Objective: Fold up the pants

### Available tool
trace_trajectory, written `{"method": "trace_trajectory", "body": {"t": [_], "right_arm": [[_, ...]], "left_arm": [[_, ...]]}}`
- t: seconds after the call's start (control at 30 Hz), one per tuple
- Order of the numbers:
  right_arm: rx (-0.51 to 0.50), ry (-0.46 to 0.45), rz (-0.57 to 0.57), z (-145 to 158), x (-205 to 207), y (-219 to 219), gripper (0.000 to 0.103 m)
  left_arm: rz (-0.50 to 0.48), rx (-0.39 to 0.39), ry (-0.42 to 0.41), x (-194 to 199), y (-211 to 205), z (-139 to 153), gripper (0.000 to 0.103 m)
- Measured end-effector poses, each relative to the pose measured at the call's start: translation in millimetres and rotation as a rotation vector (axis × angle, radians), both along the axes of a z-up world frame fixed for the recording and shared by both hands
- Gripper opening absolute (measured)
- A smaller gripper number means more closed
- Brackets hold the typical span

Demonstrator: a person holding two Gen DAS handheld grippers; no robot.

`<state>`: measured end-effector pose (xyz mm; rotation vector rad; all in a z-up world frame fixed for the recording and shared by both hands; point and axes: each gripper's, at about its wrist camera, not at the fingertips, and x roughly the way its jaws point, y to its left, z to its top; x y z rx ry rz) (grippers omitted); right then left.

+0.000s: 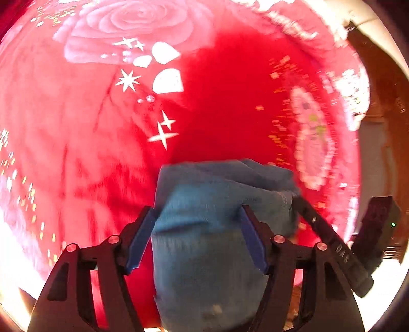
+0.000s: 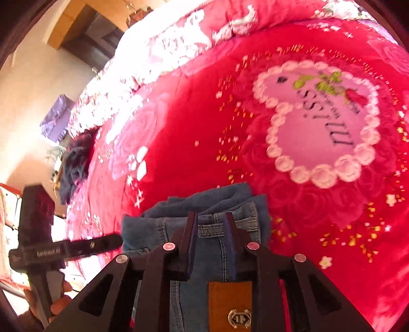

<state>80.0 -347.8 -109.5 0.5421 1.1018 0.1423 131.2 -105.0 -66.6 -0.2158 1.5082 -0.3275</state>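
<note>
The blue denim pants (image 1: pixel 217 204) are bunched in a folded bundle held over the red blanket (image 1: pixel 76 153). My left gripper (image 1: pixel 199 214) has its blue-padded jaws wide around the bundle, pressing its sides. In the right wrist view the pants (image 2: pixel 212 204) show a waistband with a brown leather patch (image 2: pixel 230 304). My right gripper (image 2: pixel 211 217) is closed narrowly on the waistband fabric. The right gripper's body (image 1: pixel 340 245) shows at the right of the left wrist view; the left gripper's body (image 2: pixel 51 250) shows at the left of the right wrist view.
The red blanket (image 2: pixel 191 127) carries a pink heart panel (image 2: pixel 322 122) with lettering and a rose print (image 1: pixel 133 25). A dark garment (image 2: pixel 76 163) lies at the bed's left edge. A purple cloth (image 2: pixel 56 117) and wooden furniture (image 2: pixel 74 23) lie beyond the bed.
</note>
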Motion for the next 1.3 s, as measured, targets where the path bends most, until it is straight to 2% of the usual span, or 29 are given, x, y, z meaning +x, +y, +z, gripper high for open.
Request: {"method": "trace_trajectory", "body": {"t": [0.03, 0.07, 0.17, 0.2, 0.23, 0.3, 0.37, 0.43, 0.47, 0.5, 0.53, 0.63, 0.67, 0.77, 0.87, 0.9, 0.97, 1.0, 1.03, 1.07, 1.1, 1.2, 1.27, 1.3], "right_arm": [[-0.040, 0.035, 0.009, -9.1, 4.2, 3.2, 0.012], [-0.052, 0.022, 0.019, -12.8, 4.1, 4.8, 0.012], [0.006, 0.017, -0.017, 2.9, -4.2, -5.9, 0.017], [0.035, 0.007, -0.029, 9.5, -10.5, -13.0, 0.022], [0.057, 0.006, -0.038, 13.6, -18.5, -20.9, 0.037], [0.093, 0.045, -0.053, 13.7, -35.4, -33.9, 0.058], [0.118, 0.088, -0.052, 4.8, -51.3, -40.7, 0.058], [0.136, 0.108, -0.039, -5.6, -63.3, -36.5, 0.058], [0.139, 0.112, -0.017, -10.4, -65.5, -31.7, 0.058], [0.105, 0.113, 0.013, -12.5, -65.4, -24.3, 0.048], [0.045, 0.096, 0.043, -9.9, -64.5, -16.7, 0.037], [-0.071, 0.068, 0.088, -8.2, -68.5, -3.9, 0.036], [-0.071, 0.072, 0.086, -10.0, -68.0, -4.6, 0.037], [-0.027, 0.086, 0.011, 0.1, -74.8, -17.0, 0.041], [0.112, 0.076, -0.035, 9.9, -105.1, -32.3, 0.045], [0.137, 0.074, -0.044, 9.3, -116.0, -34.1, 0.050], [0.135, 0.086, -0.048, 4.6, -135.9, -31.0, 0.052], [0.120, 0.091, -0.034, -0.2, -141.9, -25.8, 0.051], [0.091, 0.096, -0.018, -4.6, -145.1, -20.8, 0.039], [0.037, 0.115, -0.002, -11.8, -145.9, -13.2, 0.029], [-0.007, 0.118, 0.008, -17.0, -146.9, -9.2, 0.023], [-0.029, 0.098, -0.021, -6.8, -151.0, -7.1, 0.024], [0.032, 0.064, -0.072, 6.8, -162.3, -19.4, 0.027], [0.090, 0.062, -0.099, 7.7, -168.5, -28.1, 0.034]], "left_arm": [[-0.003, 0.033, 0.004, 6.1, -6.2, -8.3, 0.078], [-0.003, 0.058, 0.014, 12.4, -9.8, -15.8, 0.082], [0.031, -0.004, 0.072, 11.1, 1.1, -11.1, 0.082], [0.022, -0.022, 0.073, 6.7, 6.8, -4.9, 0.082], [0.002, -0.024, 0.070, 1.4, 11.3, 0.0, 0.082], [-0.028, -0.043, 0.069, -12.7, 22.0, 6.4, 0.082], [-0.026, -0.094, 0.104, -28.3, 30.4, 3.2, 0.083], [-0.025, -0.139, 0.176, -38.1, 27.6, -11.1, 0.083], [-0.026, -0.134, 0.211, -42.4, 23.6, -19.0, 0.083], [-0.018, -0.116, 0.238, -48.1, 20.6, -26.4, 0.083], [-0.013, -0.110, 0.226, -52.7, 18.4, -25.9, 0.083], [-0.066, -0.005, 0.128, -58.7, 3.2, -16.1, 0.083], [-0.071, 0.014, 0.130, -57.6, 1.4, -16.2, 0.083], [-0.062, -0.007, 0.136, -56.9, 14.3, -3.1, 0.083], [-0.132, -0.010, 0.090, -64.0, 21.5, 13.5, 0.083], [-0.152, -0.019, 0.093, -67.0, 24.0, 14.7, 0.083], [-0.164, -0.057, 0.125, -74.2, 26.3, 11.0, 0.083], [-0.175, -0.079, 0.142, -78.3, 23.1, 6.4, 0.083], [-0.190, -0.068, 0.146, -85.4, 20.3, 0.4, 0.083], [-0.212, -0.006, 0.133, -88.7, 12.4, -8.3, 0.083], [-0.236, 0.043, 0.114, -90.8, 3.5, -11.3, 0.084], [-0.280, 0.082, 0.069, -93.8, -1.1, 0.0, 0.084], [-0.313, 0.079, 0.027, -90.8, 2.2, 15.5, 0.084], [-0.324, 0.072, -0.003, -88.1, 6.3, 23.9, 0.084]]}}
